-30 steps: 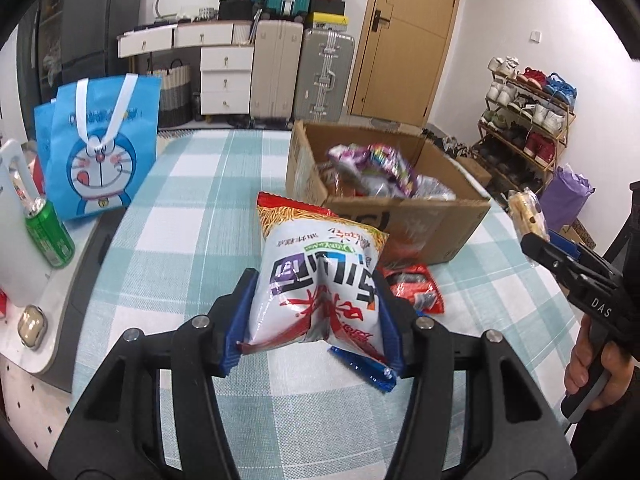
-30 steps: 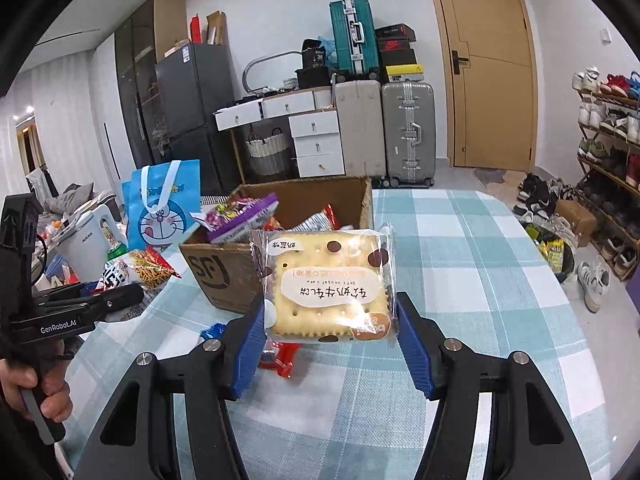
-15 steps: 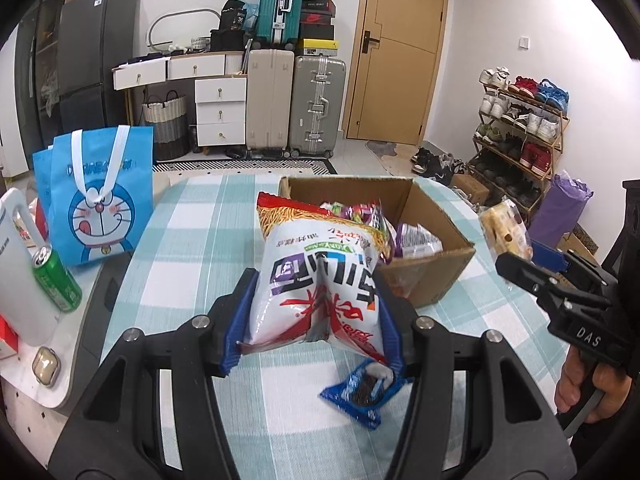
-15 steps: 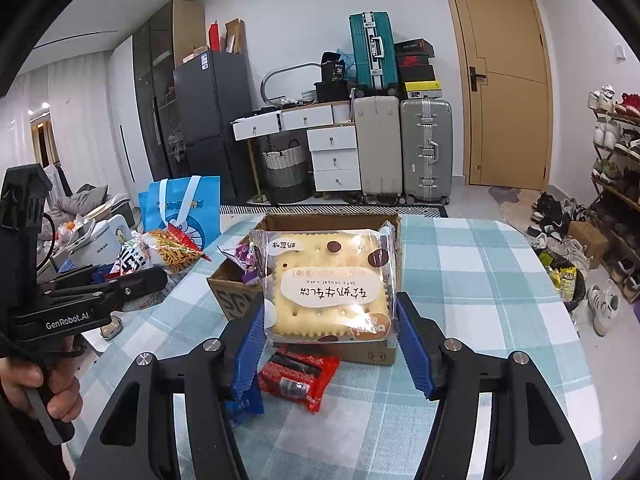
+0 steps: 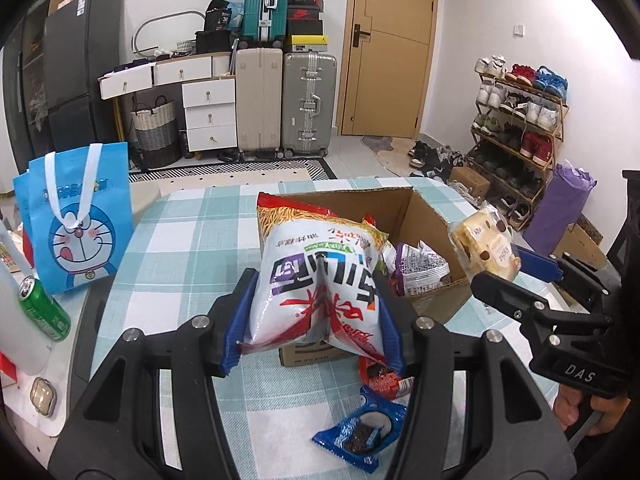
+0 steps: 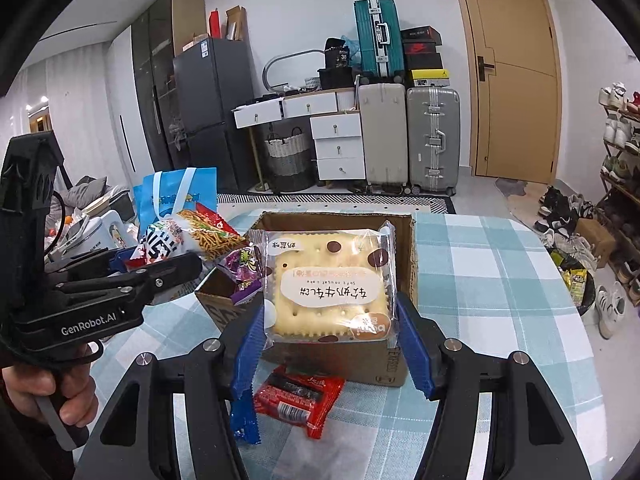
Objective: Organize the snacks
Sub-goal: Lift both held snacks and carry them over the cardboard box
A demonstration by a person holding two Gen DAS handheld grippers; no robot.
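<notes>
Left gripper (image 5: pixel 314 312) clamped on the noodle-snack bag (image 5: pixel 320 276), right gripper (image 6: pixel 334 332) clamped on the biscuit pack (image 6: pixel 328 284), both packets upright, just short of the open cardboard box (image 6: pixel 404 248) ahead, neither clearly nearer.

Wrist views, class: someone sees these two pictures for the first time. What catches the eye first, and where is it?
In the left wrist view, a white and red noodle snack bag sits clamped in the left hand-held gripper, front and centre. In the right wrist view, the right hand-held gripper grips a clear-wrapped biscuit pack. Behind both stands an open cardboard box of snacks on the checked tablecloth.
</notes>
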